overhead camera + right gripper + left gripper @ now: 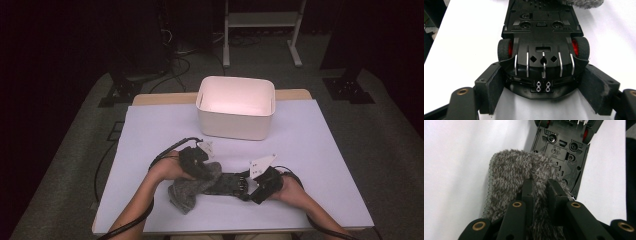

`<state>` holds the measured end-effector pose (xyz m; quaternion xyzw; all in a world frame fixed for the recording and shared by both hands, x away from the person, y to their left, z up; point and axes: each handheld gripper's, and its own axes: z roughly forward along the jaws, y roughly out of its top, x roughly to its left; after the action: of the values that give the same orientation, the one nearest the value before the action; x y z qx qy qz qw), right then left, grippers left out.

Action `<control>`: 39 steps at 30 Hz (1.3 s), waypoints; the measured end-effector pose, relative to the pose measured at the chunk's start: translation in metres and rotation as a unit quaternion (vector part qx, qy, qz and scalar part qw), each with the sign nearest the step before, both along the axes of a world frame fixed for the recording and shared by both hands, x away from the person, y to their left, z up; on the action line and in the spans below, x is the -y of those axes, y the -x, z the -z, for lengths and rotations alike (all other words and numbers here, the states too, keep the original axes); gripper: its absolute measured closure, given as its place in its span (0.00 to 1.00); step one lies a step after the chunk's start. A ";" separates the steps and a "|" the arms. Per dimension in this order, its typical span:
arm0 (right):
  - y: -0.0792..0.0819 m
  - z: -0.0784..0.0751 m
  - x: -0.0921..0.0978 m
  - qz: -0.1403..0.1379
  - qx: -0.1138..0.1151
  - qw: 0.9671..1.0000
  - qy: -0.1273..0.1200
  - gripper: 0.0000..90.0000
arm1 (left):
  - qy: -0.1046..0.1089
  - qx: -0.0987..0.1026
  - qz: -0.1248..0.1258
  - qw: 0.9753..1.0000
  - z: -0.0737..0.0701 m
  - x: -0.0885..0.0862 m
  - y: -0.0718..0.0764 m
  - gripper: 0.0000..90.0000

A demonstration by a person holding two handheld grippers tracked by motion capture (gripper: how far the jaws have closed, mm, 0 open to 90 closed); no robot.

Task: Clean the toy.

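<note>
no readable writing seen | left gripper (539,185) pinched on fuzzy grey cloth (511,175) | right gripper (544,87) clamped around upturned toy car (541,32) | white table (310,145), dark room

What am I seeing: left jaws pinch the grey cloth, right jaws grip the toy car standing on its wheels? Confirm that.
One detail is wrong: the toy car lies upside down, its underside and screw holes facing up in the right gripper view. The rest holds: left gripper pinches the grey cloth, right gripper grips the car's end.

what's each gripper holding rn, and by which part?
Left gripper is shut on a fold of the grey fuzzy cloth. Right gripper clamps one end of the upside-down black toy car, jaws on its two sides.
</note>
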<state>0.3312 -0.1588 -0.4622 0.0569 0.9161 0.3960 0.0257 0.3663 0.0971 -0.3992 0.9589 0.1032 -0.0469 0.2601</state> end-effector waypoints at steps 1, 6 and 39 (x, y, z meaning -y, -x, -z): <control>-0.001 -0.001 0.000 -0.005 0.000 1.000 0.004 0.26 | 0.005 -0.001 0.002 1.000 0.001 0.002 0.000 0.86; -0.005 -0.003 0.008 -0.007 0.009 1.000 0.013 0.26 | 0.019 -0.005 0.012 1.000 0.001 0.011 -0.001 0.85; -0.042 -0.031 -0.015 0.032 -0.153 0.988 0.001 0.19 | 0.017 -0.005 0.026 0.999 0.006 0.023 0.005 0.84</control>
<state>0.3730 -0.1433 -0.4313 0.1455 0.9076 0.3804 -0.1018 0.3614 0.0738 -0.4050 0.9565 0.0783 -0.0600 0.2746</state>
